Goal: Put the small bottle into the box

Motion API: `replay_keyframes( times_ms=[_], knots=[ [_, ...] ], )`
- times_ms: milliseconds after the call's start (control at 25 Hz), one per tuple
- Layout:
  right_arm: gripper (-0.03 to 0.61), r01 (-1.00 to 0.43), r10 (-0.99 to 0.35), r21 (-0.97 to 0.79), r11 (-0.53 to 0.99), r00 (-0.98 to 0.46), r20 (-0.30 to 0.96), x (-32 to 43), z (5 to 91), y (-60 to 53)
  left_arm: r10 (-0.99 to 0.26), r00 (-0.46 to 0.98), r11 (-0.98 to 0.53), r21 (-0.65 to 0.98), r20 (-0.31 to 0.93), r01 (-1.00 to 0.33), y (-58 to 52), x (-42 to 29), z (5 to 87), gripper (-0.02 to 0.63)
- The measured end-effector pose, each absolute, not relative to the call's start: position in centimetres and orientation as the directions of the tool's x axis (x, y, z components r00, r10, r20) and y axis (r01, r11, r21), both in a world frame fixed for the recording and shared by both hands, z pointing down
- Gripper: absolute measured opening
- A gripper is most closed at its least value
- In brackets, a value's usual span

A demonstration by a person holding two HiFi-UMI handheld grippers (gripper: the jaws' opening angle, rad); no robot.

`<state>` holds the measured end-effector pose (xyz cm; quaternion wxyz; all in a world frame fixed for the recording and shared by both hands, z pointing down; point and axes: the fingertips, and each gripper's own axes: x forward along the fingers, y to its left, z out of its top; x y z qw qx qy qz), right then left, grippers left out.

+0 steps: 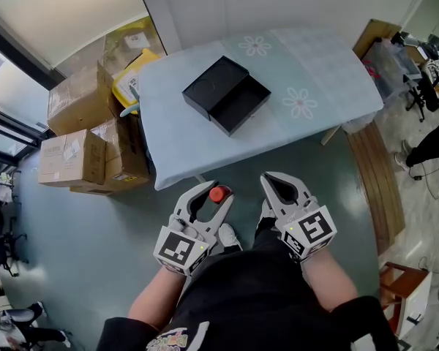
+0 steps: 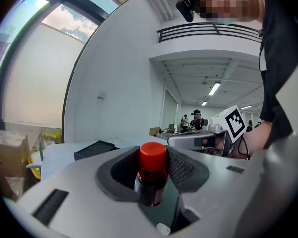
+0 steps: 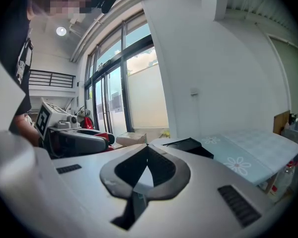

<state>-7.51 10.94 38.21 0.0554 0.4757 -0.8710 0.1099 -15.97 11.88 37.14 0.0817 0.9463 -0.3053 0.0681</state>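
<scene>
Open-plan office or lab hall: stacked cardboard boxes (image 1: 77,134) beside cloth-covered worktop (image 1: 329,72), floor-to-ceiling windows (image 3: 111,88), railed mezzanine (image 2: 208,31), ceiling strip lights (image 2: 214,88), people (image 2: 196,118) at distant desks.

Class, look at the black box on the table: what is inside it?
The black box lies open, and its dark inside shows nothing. Shadow along its walls could hide something tiny. The small bottle is clamped in the left gripper, short of the table.

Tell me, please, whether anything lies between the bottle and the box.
Nothing visible does. The bottle is gripped in the left claw, short of the table, which is bare up to the open box.
</scene>
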Motion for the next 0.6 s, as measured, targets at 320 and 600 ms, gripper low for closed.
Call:
replay_keyframes(
  times_ms=[320,600],
  knots=[
    [0.009,-0.828,-0.807,-0.133,0.544,-0.560,0.185,-6.2,37.6,8.9,-0.589,0.789,-0.786,0.102,0.176,-0.610,10.2,-14.8,36.9,0.158],
    [0.009,-0.810,-0.789,-0.133,0.572,-0.587,0.183,-4.1,37.2,6.2,-0.620,0.760,-0.758,0.104,0.193,-0.644,7.9,-12.9,36.8,0.158]
  ],
)
